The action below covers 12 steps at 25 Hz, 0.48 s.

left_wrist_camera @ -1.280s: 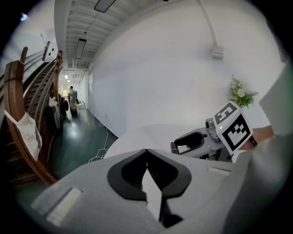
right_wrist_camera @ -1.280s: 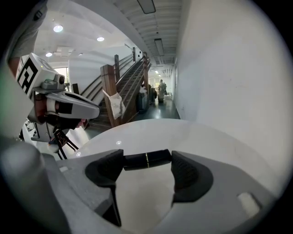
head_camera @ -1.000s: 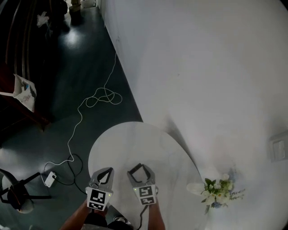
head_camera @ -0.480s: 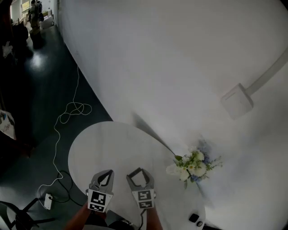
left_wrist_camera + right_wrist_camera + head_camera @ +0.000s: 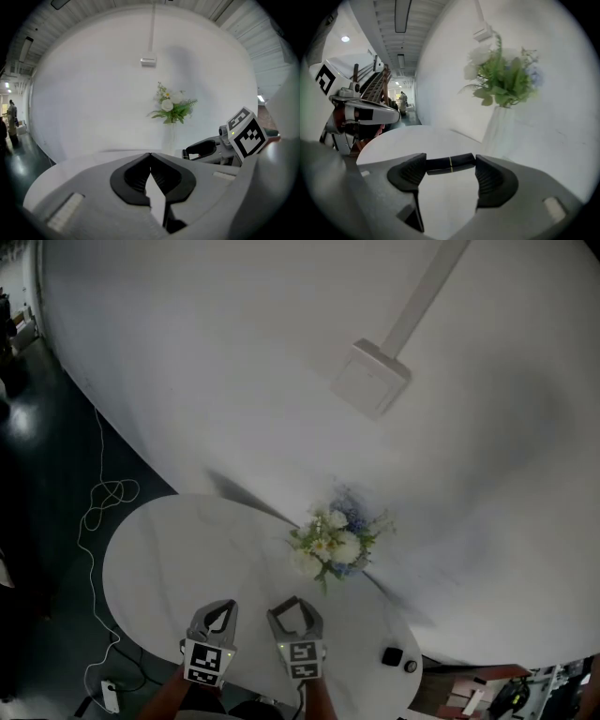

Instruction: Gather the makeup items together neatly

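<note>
The right gripper [image 5: 296, 608] has its jaws set apart, and a black lipstick tube [image 5: 450, 163] with a thin gold band spans the gap, one end against each pad. It is held crosswise at the jaw tips, above the counter [image 5: 187, 549]. Just to its left, the left gripper [image 5: 221, 613] has its jaws brought together with nothing between them. Both sit at the near edge of the round white counter. At the counter's right edge lie a small dark square item [image 5: 392, 656] and, just beside it, a smaller round item [image 5: 410, 667]; both are too small to identify. Farther back, by the white wall [image 5: 234, 362], stands a bouquet [image 5: 333, 540] of white flowers and greenery in a clear vase [image 5: 499, 129]. On the dark floor to the left, a white cable [image 5: 103, 493] lies in loops.
</note>
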{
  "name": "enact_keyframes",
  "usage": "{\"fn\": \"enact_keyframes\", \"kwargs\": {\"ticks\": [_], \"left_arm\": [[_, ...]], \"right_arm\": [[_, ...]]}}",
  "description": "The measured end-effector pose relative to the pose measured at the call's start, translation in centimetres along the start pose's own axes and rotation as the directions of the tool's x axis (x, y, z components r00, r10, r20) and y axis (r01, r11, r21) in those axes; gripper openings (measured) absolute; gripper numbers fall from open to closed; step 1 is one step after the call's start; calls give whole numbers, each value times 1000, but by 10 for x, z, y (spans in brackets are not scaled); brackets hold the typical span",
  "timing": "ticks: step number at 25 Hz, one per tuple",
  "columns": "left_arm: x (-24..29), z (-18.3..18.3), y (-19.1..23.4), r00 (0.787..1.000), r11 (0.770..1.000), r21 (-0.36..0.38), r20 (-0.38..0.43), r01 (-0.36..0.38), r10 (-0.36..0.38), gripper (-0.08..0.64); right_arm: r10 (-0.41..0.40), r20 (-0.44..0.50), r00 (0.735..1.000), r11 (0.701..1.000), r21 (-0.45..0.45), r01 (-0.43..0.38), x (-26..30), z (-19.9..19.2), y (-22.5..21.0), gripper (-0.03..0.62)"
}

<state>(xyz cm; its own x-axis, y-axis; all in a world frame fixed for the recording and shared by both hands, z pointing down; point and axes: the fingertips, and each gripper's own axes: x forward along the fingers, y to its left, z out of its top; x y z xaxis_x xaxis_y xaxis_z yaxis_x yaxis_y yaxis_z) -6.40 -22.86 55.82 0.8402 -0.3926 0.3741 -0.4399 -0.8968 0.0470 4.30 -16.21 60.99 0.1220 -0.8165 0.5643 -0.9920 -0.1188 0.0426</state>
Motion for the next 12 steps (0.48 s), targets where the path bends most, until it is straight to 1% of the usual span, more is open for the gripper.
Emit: {"fn": "enact_keyframes", "kwargs": {"ticks": [3,6,12], "left_arm": [[14,6,-31,998,998,25,0,56,-56,11],[26,9,-65,993,992,49,-11,119,-118,11],[47,8,-136,969,965,96,-34,246,-243,11]], "right_arm": [[-73,-4,997,996,41,73,-23,-16,-28,330],[-144,-13,990,986,78,144,-48,-33,-55,330],[-260,-43,965,952,156,263,-98,-75,-103,330]]}}
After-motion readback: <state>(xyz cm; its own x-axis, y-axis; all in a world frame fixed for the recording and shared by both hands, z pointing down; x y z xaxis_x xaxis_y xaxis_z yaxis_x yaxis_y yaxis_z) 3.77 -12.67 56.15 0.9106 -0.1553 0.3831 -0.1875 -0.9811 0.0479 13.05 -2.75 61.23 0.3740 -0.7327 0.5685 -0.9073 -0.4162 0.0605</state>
